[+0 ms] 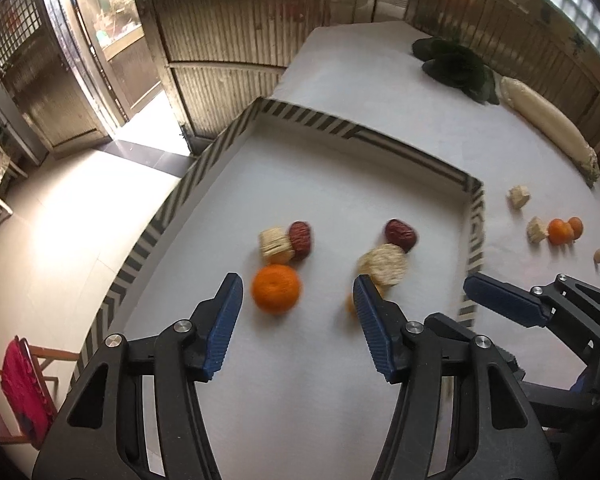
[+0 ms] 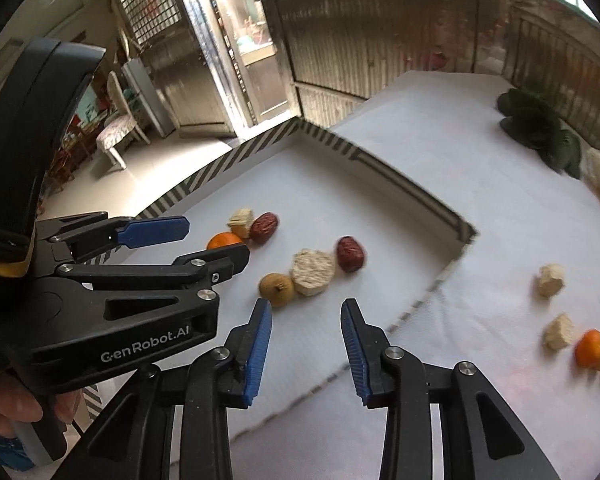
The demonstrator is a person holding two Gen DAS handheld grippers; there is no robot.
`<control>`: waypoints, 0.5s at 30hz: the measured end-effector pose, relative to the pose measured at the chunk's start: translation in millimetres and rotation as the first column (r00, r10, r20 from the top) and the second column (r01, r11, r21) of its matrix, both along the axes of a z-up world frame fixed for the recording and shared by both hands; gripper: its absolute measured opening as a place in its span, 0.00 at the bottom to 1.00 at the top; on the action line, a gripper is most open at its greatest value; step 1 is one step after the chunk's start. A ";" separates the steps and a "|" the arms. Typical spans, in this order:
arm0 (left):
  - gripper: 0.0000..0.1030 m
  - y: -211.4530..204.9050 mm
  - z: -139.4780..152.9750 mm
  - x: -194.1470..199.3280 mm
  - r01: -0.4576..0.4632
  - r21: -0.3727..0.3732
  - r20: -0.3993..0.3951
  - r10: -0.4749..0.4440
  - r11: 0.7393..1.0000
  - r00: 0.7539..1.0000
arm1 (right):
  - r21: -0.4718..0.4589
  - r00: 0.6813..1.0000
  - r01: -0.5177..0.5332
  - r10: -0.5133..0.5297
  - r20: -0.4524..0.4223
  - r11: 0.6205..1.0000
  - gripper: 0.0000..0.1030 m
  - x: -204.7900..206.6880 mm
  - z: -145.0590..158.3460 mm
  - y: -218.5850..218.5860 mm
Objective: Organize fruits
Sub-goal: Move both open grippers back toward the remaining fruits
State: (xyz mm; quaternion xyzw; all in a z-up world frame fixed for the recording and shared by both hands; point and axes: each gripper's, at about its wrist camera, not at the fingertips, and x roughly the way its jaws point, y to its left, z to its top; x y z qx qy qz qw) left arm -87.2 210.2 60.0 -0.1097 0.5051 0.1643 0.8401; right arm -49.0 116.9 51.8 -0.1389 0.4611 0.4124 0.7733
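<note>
A shallow tray with a striped rim [image 1: 204,168] [image 2: 204,176] holds an orange [image 1: 276,289] [image 2: 223,241], two red dates [image 1: 301,240] [image 1: 400,234], two beige corn pieces [image 1: 275,245] [image 1: 383,266] and a small tan fruit [image 2: 277,289]. My left gripper [image 1: 298,300] is open and empty above the tray, the orange just ahead of its left finger. My right gripper [image 2: 306,320] is open and empty, just short of the tan fruit and the round corn piece [image 2: 312,272]. Outside the tray lie two small oranges [image 1: 565,230] [image 2: 594,350] and two beige chunks [image 1: 518,197] [image 2: 551,279].
Dark leafy greens [image 1: 456,66] [image 2: 540,128] and a white radish [image 1: 548,120] lie at the table's far right by the wall. A small tan ball [image 1: 599,256] sits near the right edge. A doorway and chairs stand left of the table.
</note>
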 end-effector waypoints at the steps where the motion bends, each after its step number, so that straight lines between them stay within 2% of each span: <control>1: 0.56 -3.8 1.8 0.8 0.008 0.001 0.004 -0.008 1.000 1.000 | 0.003 1.000 0.010 -0.010 0.002 1.000 0.34 1.7 1.2 -1.8; 9: 0.56 -51.3 12.3 22.2 0.108 0.006 0.025 -0.109 0.994 0.994 | -0.002 0.993 0.116 -0.116 0.022 0.993 0.34 9.9 10.1 -52.7; 15: 0.56 -95.6 13.0 37.7 0.201 0.004 0.023 -0.201 0.980 0.979 | -0.012 0.979 0.203 -0.203 0.023 0.979 0.35 16.7 13.0 -94.7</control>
